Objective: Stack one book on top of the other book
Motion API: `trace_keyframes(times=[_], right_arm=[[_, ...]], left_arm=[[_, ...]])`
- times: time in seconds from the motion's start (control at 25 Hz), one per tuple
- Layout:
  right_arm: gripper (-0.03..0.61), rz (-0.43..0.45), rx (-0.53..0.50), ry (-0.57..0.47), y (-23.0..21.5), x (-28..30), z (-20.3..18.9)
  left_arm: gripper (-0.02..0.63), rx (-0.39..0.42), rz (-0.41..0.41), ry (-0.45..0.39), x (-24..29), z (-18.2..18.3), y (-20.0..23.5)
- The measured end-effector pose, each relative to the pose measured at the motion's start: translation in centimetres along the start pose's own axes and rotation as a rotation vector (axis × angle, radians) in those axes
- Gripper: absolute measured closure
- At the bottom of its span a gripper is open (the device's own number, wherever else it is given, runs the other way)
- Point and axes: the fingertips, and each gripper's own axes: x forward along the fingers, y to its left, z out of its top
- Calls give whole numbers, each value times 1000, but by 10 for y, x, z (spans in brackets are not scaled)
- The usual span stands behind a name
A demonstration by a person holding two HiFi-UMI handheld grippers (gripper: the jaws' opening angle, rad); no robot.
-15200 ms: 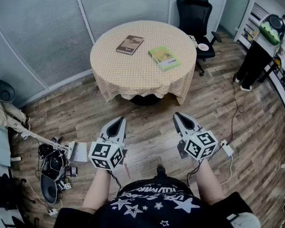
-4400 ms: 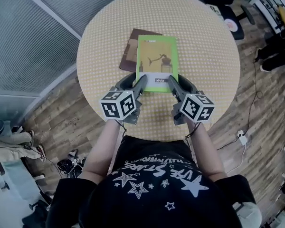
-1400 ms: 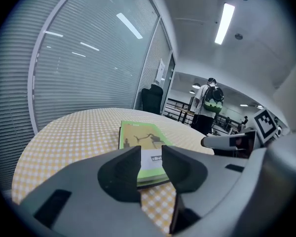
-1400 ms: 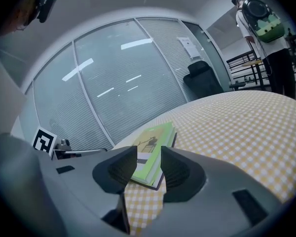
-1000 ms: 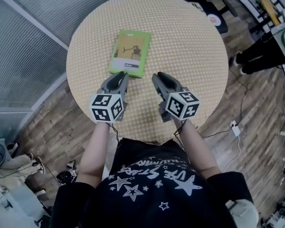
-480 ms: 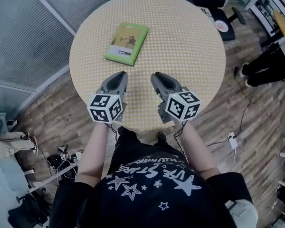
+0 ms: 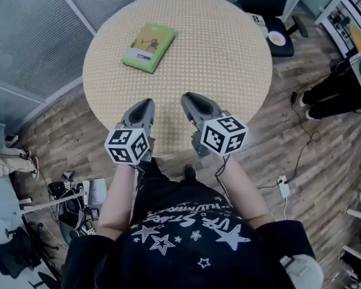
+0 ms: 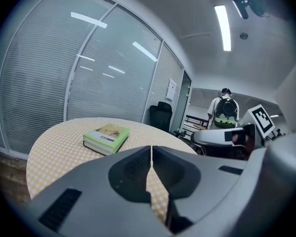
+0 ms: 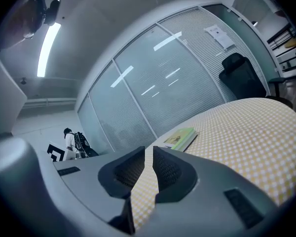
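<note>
The green paperback book point(image 7: 149, 39) caps a darker book point(image 8: 97, 148) on the round checked bench point(image 7: 228, 53). With the stacking apparently done, the left tool point(image 7: 145, 104) is clenched empty and the right tool point(image 7: 190, 98) has just been closing on nothing.

Round table point(image 7: 228, 71) draped in a yellow-and-white checked cloth point(image 7: 216, 35), standing on a wood-plank floor point(image 7: 301, 137). Near edge of the tabletop beneath the tips of the left gripper point(image 7: 145, 104) and the right gripper point(image 7: 188, 97). Well ahead of the left gripper, near the far-left rim, a green paperback book point(image 7: 149, 47) lying flat atop a darker book point(image 8: 96, 149), only a dark edge of the lower one showing.
</note>
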Motion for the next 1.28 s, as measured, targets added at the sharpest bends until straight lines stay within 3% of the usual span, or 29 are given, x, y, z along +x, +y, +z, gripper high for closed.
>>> trace_keyframes(times=[0.28, 0.84, 1.28], right_arm=[[514, 49, 23, 27, 6, -14, -16], [514, 91, 1, 75, 50, -3, -36], [514, 127, -79, 79, 140, -41, -67]], left_arm=[[595, 3, 46, -20, -21, -4, -18], [595, -33, 76, -87, -80, -11, -10], [595, -33, 41, -136, -167, -23, -34]])
